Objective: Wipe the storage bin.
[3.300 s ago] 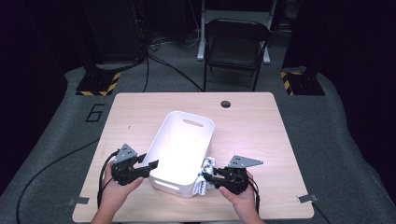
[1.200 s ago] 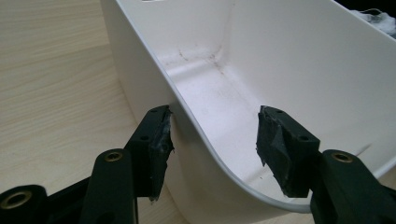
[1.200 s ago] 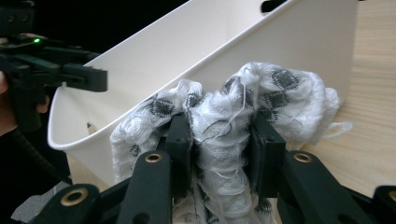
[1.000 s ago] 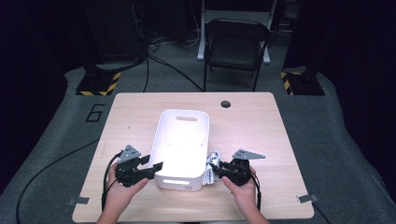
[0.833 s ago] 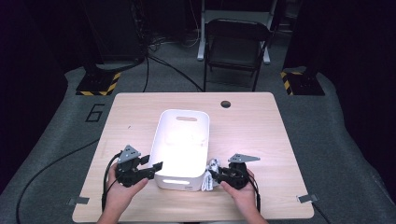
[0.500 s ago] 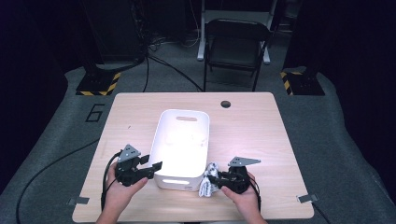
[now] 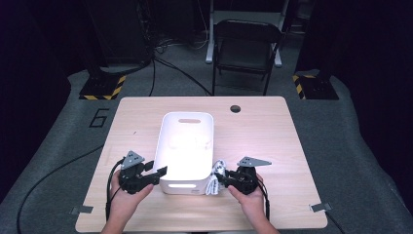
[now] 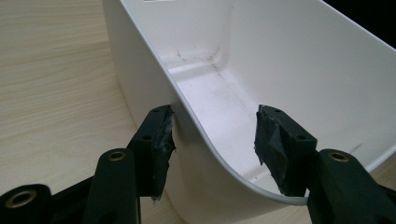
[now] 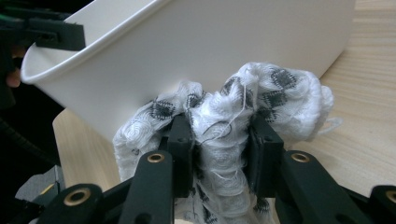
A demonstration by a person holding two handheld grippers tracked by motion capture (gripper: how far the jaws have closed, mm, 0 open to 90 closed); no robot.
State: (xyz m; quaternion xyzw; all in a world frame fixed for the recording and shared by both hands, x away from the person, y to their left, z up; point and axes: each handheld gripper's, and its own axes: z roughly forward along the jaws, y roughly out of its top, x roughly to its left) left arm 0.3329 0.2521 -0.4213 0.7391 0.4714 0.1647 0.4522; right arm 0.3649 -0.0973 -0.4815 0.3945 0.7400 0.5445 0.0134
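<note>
Clamped in the right gripper (image 9: 219,140) is a bunched white cloth (image 9: 233,112), pressed against the white bin (image 7: 185,146) at its near right corner. Straddling the bin's near left rim, the left gripper (image 8: 212,135) is closing, pads not touching.

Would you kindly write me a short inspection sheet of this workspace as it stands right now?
Surface: light wooden table, a round grommet hole near its far edge.
Job's things: white bin, open and bare inside; white cloth with dark diamonds bunched against its near right corner.
Clutter: nothing seen.
Grippers: left gripper straddles the bin's near left corner, the outer pad touching the wall, the inner one apart from it; right gripper clamped on the cloth.
Cables: black cable loops from the left gripper.
Surroundings: folding chair, grey floor, striped hazard tape.
</note>
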